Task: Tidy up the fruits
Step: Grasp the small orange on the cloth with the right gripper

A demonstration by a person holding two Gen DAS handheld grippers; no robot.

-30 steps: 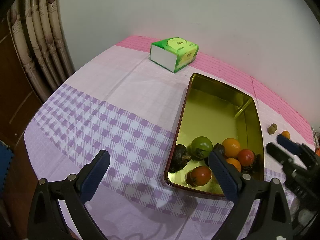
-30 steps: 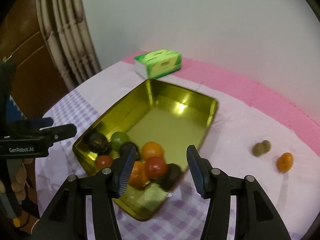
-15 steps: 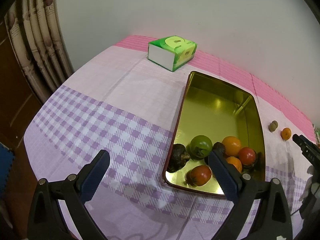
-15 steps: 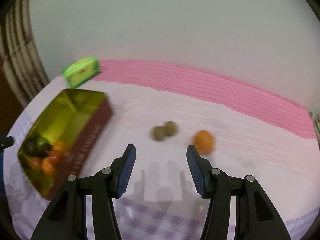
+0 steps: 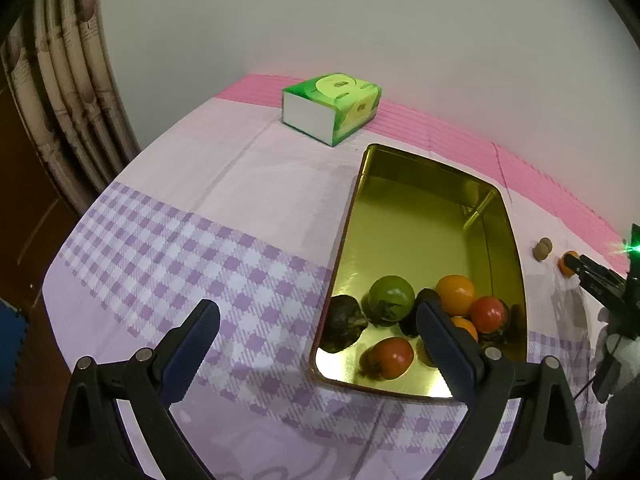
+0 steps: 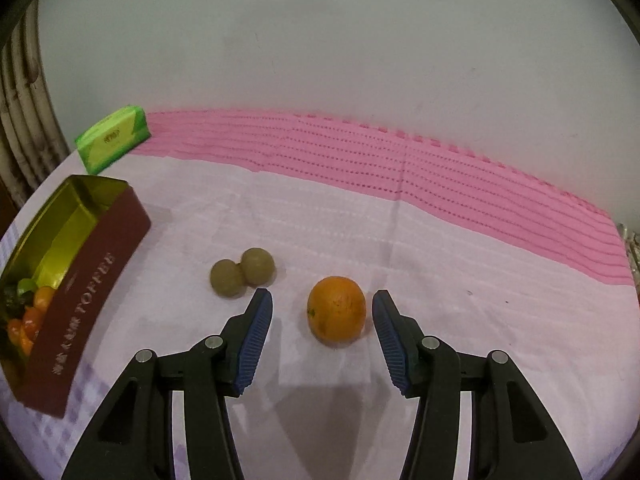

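While the left gripper (image 5: 316, 320) is held wide and empty beside the tin (image 5: 516, 264), the orange (image 6: 337, 309) on the cloth is flanked, untouched, by the right gripper (image 6: 322, 310), whose jaws have just been narrowing.

The tin (image 6: 86, 280) sat at table (image 6: 440, 248) left, fruit (image 5: 424, 316) heaped in its near end. A tissue box (image 6: 114, 138) lay behind it. Right of the tin: two small round fruits (image 6: 242, 272), touching; an orange (image 6: 337, 309) just beyond.
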